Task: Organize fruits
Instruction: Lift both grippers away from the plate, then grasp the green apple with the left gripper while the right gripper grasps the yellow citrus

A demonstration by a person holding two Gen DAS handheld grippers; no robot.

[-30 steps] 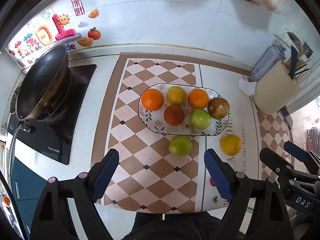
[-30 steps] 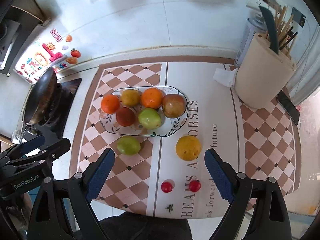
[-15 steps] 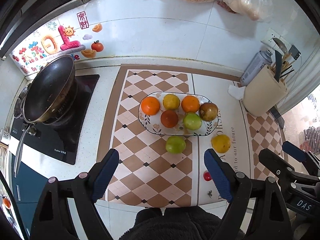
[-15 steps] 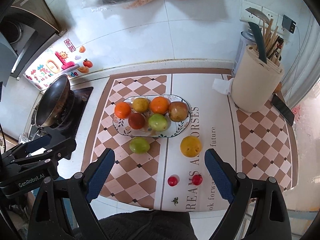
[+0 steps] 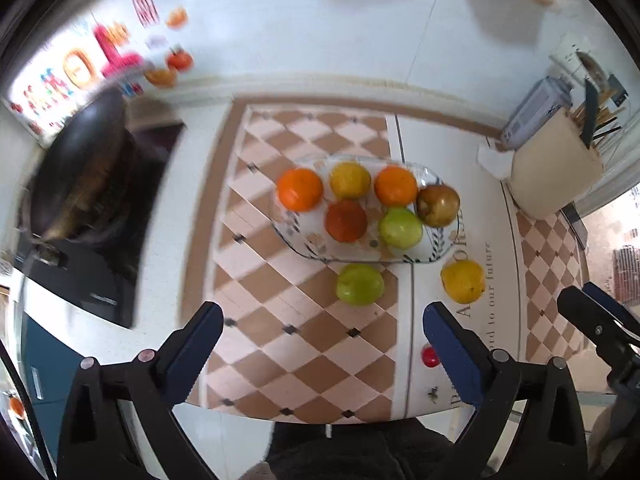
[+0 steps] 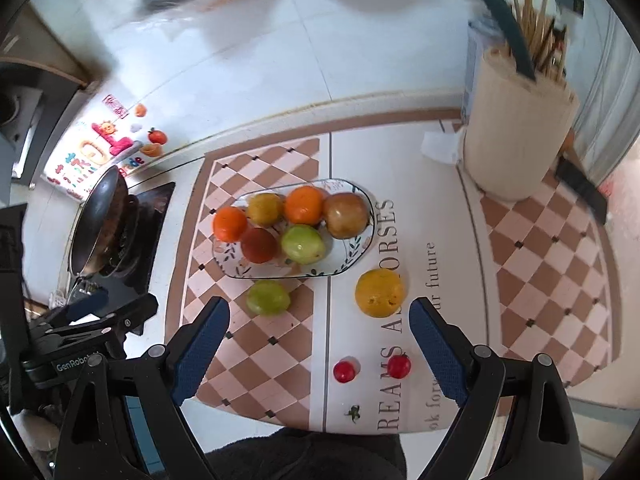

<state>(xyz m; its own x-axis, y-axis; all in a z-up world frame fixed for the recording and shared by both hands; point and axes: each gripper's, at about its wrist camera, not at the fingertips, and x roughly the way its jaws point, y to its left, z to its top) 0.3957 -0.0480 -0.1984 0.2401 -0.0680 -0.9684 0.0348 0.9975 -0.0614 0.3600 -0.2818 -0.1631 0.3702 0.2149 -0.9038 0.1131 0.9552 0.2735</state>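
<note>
I have both tools above the near edge of the bench (image 6: 440, 208). My left hand-held gripper (image 5: 320, 344) is spread wide and empty, and so is my right hand-held gripper (image 6: 320, 340). Ahead sits the plate (image 6: 362, 246) on the checkered mat (image 6: 260, 340), carrying six fruits: two oranges, a yellow one, a dark red one, a green one and a brownish apple (image 6: 346, 215) at its right end. Two fruits lie off the plate on the mat: a green apple (image 6: 267, 298) just beside the plate's near rim, and a yellow fruit (image 6: 380, 292) near the plate's right end. Closer to me are two cherry tomatoes (image 6: 345, 371), apart from each other. To the left a wok (image 6: 98, 216) sits on the stove. To the right stands a beige utensil holder (image 6: 516, 136) with a crumpled tissue (image 6: 438, 146) at its foot. Nothing lies between my fingers and the loose fruits.
</note>
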